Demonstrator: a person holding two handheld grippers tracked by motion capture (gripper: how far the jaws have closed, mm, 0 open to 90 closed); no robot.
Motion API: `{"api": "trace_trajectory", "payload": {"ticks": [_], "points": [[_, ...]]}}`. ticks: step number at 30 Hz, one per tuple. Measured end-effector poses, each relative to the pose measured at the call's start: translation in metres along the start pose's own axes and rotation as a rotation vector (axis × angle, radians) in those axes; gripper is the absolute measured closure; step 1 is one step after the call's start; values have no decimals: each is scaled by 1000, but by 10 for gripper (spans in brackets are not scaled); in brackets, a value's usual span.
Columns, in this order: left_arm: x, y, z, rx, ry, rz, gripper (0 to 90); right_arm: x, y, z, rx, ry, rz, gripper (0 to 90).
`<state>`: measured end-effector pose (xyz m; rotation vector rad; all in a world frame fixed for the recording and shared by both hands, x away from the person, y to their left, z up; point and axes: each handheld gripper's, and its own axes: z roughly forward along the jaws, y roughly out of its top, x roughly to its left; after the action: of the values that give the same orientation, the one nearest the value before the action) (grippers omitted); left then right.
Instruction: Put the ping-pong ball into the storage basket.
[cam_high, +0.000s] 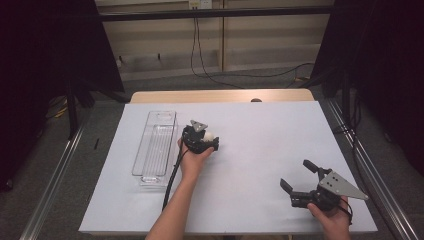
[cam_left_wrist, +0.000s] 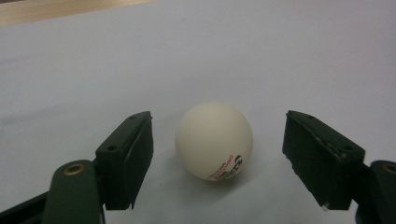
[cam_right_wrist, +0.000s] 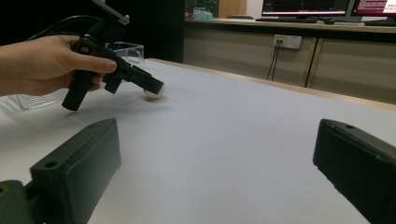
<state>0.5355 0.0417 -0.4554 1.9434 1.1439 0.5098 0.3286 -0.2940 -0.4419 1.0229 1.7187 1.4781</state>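
Left tongs (cam_left_wrist: 217, 154) are straddling a white ball (cam_left_wrist: 214, 140) on the counter (cam_left_wrist: 280, 56), pads clear of it; right tongs (cam_high: 297, 176) are resting wide open, empty.

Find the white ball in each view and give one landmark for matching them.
High view: white ball left of centre, beside the left tongs, right of the clear tray.
Left gripper view: ball centred between the open jaws, touching neither.
Right gripper view: ball upper left, at the left tongs' tip.
Shared landmark: the white table cover.
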Motion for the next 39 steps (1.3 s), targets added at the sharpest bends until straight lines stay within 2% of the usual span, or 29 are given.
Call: {"api": "trace_trajectory", "payload": {"ticks": [3, 4, 10, 11, 13, 15, 21, 22, 25, 27, 32, 39], "points": [[1, -1, 2, 3, -7, -17, 284, 0, 0, -1, 3, 4, 3, 5], [1, -1, 2, 8, -6, -8, 294, 0, 0, -1, 2, 6, 4, 5], [1, -1, 3, 12, -3, -21, 350, -1, 0, 0, -1, 2, -3, 5], [2, -1, 2, 17, -2, -9, 364, -1, 0, 0, 0, 3, -2, 5], [2, -1, 3, 14, -6, -21, 379, -1, 0, -1, 2, 8, 1, 6], [3, -1, 3, 21, -12, -10, 394, 0, 0, 0, 0, -2, -3, 8], [2, -1, 5, 32, -9, -23, 425, 0, 0, 0, 2, 0, 1, 8], [3, 0, 5, 38, -17, -6, 433, 0, 0, 0, 2, 1, 1, 8], [2, 1, 6, 36, -29, -19, 455, -1, 0, 0, 2, 7, 3, 8], [3, 3, 6, 50, -27, 9, 465, -1, 0, 0, 1, 6, 0, 8], [1, 3, 7, 47, -28, -17, 507, -1, 0, -1, -1, 3, -3, 8], [1, 4, 5, 63, -37, -22, 511, -1, 0, -1, -4, 0, -2, 8]]}}
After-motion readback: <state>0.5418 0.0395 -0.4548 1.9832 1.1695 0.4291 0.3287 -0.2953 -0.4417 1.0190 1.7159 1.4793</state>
